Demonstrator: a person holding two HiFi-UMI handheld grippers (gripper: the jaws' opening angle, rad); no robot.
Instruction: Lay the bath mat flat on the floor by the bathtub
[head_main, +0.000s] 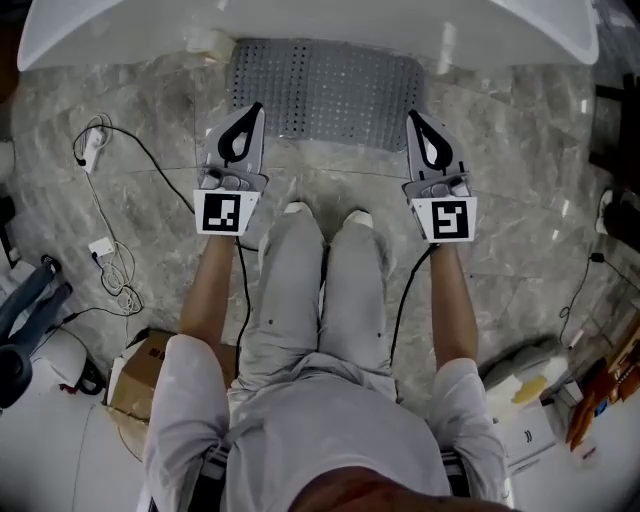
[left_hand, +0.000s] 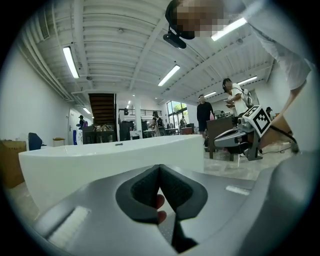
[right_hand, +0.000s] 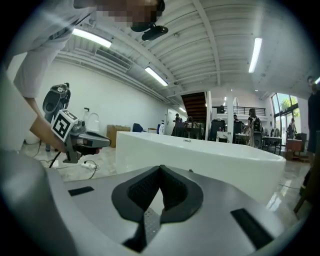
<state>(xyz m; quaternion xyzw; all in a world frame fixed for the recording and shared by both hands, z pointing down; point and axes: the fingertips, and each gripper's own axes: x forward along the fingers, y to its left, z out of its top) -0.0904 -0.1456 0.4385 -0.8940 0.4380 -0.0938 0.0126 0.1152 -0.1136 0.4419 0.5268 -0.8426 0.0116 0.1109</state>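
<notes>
Spotting bath mat (head_main: 325, 90) flat on floor (head_main: 300, 172) against bathtub (head_main: 320, 20), long axis along tub, found left tongs (head_main: 255, 108) and right tongs (head_main: 412, 116) clamped shut, empty, over its two ends, equally near.

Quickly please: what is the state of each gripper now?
Left gripper: closed on a corner of the bath mat.
Right gripper: closed on another corner.

The grey perforated rectangular bath mat (head_main: 325, 90) is spread out wide over the grey marbled floor (head_main: 520, 140), with its far edge by the white bathtub (head_main: 120, 35). Its two near corners are pinched in the closed left gripper (head_main: 247, 112) and right gripper (head_main: 415, 122).
</notes>
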